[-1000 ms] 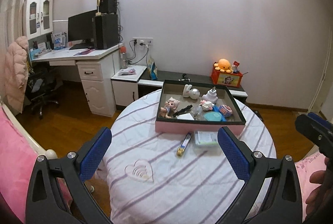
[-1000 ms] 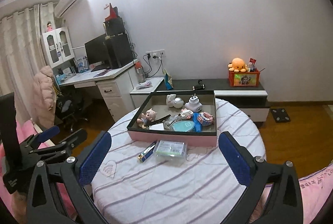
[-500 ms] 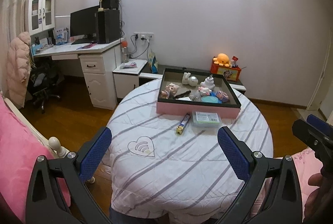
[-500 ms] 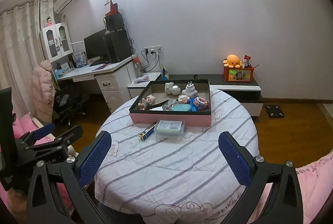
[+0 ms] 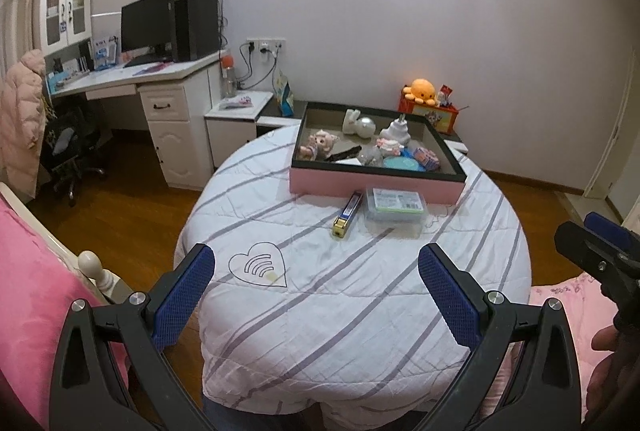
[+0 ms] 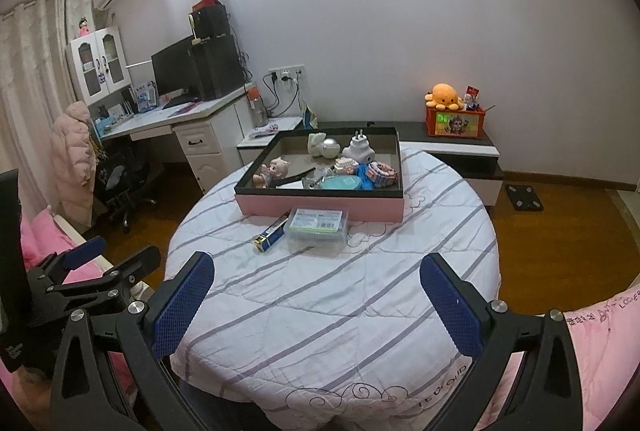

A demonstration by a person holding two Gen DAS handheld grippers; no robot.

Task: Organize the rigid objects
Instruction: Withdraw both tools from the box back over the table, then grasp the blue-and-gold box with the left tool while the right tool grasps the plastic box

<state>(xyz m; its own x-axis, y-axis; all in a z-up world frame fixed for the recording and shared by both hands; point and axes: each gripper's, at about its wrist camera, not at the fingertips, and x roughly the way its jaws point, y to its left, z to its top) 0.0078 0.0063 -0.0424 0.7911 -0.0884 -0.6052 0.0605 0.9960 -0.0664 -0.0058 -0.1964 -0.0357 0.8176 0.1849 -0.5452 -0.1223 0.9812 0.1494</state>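
Striped round table [image 5: 360, 295], pink tray [image 5: 376, 187], clear box [image 5: 395, 203], battery [image 5: 347, 215]

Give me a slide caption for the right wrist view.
Open right tongs face a round table holding a pink tray of trinkets.

One pink tray [image 5: 376, 187] holds about nine small items. In front of the tray lie one clear box [image 5: 395, 204] and one blue stick [image 5: 347, 214].
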